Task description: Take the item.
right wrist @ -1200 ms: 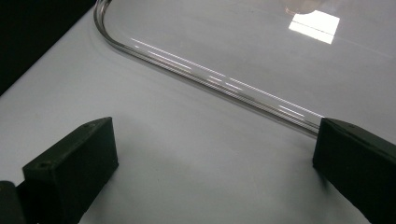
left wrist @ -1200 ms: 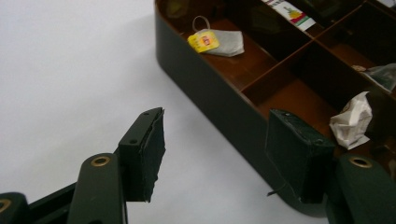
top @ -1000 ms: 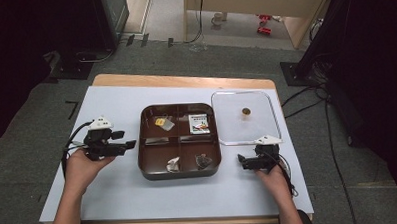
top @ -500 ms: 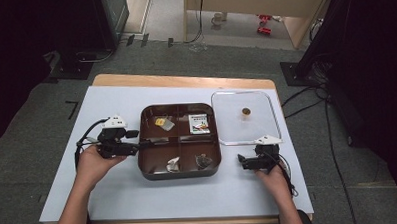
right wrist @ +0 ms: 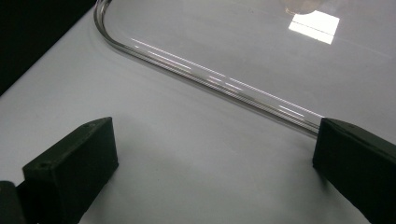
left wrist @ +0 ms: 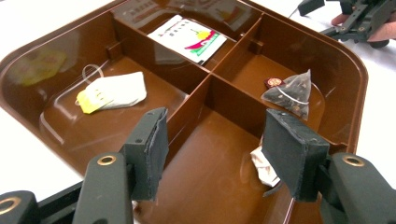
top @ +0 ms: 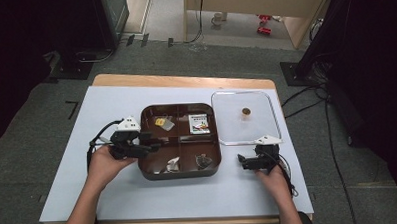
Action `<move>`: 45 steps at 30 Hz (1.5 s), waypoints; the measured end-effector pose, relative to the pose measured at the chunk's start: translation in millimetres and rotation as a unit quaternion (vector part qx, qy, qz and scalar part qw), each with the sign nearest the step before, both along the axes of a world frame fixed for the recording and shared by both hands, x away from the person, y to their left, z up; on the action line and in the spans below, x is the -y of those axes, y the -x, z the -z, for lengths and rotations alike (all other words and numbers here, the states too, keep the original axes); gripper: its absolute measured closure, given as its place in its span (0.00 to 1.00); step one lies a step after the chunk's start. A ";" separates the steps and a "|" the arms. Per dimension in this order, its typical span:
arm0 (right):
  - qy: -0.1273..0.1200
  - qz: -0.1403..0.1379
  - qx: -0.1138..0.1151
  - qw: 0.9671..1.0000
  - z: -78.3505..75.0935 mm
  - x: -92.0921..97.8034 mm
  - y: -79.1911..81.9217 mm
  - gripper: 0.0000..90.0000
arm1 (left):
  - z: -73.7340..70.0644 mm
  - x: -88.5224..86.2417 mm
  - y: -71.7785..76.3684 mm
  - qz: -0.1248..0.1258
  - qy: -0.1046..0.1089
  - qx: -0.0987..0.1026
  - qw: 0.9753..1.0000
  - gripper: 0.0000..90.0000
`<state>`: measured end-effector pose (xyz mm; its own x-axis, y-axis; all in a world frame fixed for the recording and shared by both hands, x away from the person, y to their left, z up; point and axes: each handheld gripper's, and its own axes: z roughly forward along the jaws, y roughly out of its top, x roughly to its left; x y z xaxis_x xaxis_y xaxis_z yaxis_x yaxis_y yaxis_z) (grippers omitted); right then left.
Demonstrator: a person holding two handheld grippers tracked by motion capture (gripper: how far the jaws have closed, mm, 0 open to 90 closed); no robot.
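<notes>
Four compartments divide the square brown plastic tray (top: 181,168), which sits mid-table on the white mat (top: 68,166); it looks rigid and light, easy to slide, best taken by its raised rim. Beside it on the right lies the clear square plastic lid (top: 267,127) with a small brown knob (top: 245,111) at its centre. The lid is likely slick and thin, so the knob or an overhanging edge is the sensible hold.

Inside the tray, from larger to smaller: a flat printed paper sachet (left wrist: 189,38) in one far compartment, a white flat tea bag with a yellow tag (left wrist: 114,91) in the other far one, a dark pyramid tea bag of fine mesh (left wrist: 290,92) in a near compartment, and a crumpled white bag (left wrist: 265,167) in the near compartment under the left tongs, partly hidden, so its kind is hard to tell. All are soft, nearly weightless and tear-prone; I would pinch a corner or the tag, gently.

The left gripper (left wrist: 212,142) hangs over the tray's near left compartment, jaws spread wide and gripping nothing, one pad just beside the crumpled bag. The right gripper (right wrist: 212,161) rests on the mat near the lid's rounded rim, jaws likewise wide apart and empty, touching neither lid nor tray.
</notes>
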<state>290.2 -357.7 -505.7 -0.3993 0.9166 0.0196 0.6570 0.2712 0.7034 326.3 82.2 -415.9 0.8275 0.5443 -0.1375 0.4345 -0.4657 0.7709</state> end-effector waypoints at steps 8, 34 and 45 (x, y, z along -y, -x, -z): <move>0.000 0.000 0.000 1.000 0.0 0.0 0.0 0.00 | 9.1 16.1 1.0 0.025 -0.017 -0.012 0.999 0.49; -0.001 0.000 -0.001 1.000 0.0 0.0 0.1 0.00 | 34.4 53.6 5.1 0.087 -0.074 -0.047 0.992 0.54; -0.001 0.000 -0.001 1.000 0.0 -0.1 0.1 0.00 | 40.1 58.4 5.6 0.103 -0.103 -0.057 0.988 0.64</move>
